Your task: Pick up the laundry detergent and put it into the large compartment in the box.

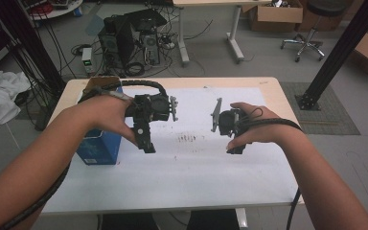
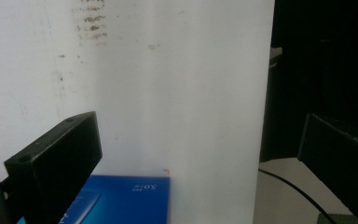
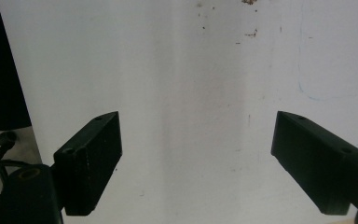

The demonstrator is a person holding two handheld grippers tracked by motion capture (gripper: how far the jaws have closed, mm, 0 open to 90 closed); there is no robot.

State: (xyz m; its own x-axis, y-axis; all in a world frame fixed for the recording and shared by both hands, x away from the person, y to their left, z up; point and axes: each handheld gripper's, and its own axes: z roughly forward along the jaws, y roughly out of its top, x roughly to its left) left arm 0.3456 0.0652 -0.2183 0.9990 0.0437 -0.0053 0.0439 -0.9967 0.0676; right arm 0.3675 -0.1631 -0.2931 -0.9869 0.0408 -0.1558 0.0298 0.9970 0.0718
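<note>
The left gripper [image 1: 147, 143] hung above the white sheet [image 1: 196, 167] with its jaws spread wide and nothing between them; in the left gripper view [image 2: 200, 154] the two black jaws stood far apart, one low at the left and one at the right edge. The right gripper [image 1: 235, 148] was likewise released, its jaws wide apart over bare white paper in the right gripper view [image 3: 196, 163], holding nothing. Both grippers pointed down at the table, well apart from each other, each carried by a hand with a black cable trailing back along the forearm.

The blue box [image 1: 99, 146] stood on the left part of the table, just beside the left gripper and partly behind the left hand [image 1: 106, 115]. In the left gripper view its blue top [image 2: 130, 200] showed below the jaws, near the lower edge, with small white print on it.

The sheet covered most of the pale wooden table [image 1: 273, 91] and carried faint brownish smudges [image 1: 188, 139] near its middle, between the two grippers. Beyond the table lay a grey floor with a dark computer tower [image 1: 124, 40] among tangled cables, the legs of a second desk [image 1: 235, 43], an office stool [image 1: 311, 38], cardboard boxes [image 1: 275, 17] and a black slanted metal strut [image 1: 340, 52] at the right. A heap of white cloth [image 1: 0, 96] lay at the left.
</note>
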